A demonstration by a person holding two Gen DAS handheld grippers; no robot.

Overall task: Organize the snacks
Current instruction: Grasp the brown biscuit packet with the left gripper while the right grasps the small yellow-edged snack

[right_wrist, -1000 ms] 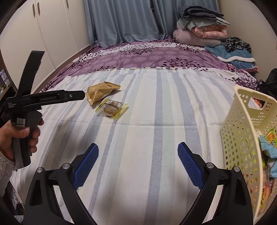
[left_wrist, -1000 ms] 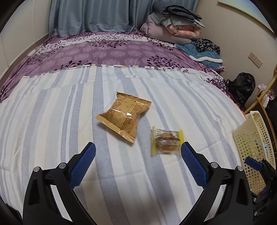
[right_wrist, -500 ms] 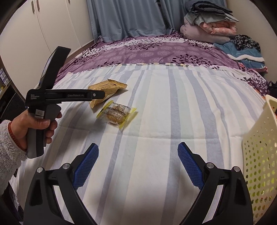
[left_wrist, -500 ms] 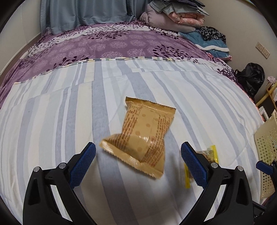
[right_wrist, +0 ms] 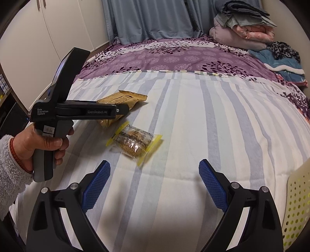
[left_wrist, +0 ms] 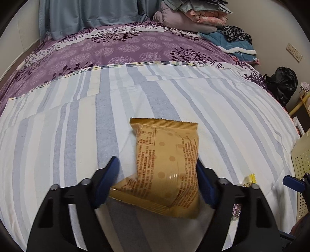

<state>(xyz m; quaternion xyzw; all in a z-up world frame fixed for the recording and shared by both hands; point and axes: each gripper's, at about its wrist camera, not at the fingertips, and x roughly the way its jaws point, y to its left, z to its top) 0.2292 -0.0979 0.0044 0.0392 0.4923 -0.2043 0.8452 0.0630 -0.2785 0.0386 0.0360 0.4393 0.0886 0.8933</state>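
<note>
Two snacks lie on the striped bedsheet: the left gripper, jaws just closing round the tan packet, should pinch mid-body before lifting, while the wide-open, empty right gripper hovers near the clear-wrapped cookie.

Left wrist view: looks steeply down along its fingers, close over the striped sheet, a tan packet filling the centre. Right wrist view: sits farther back and to the right, angled down across the same bed, facing the curtain. Both share the tan packet, the clear packet, the folded bedding and the basket.
</note>
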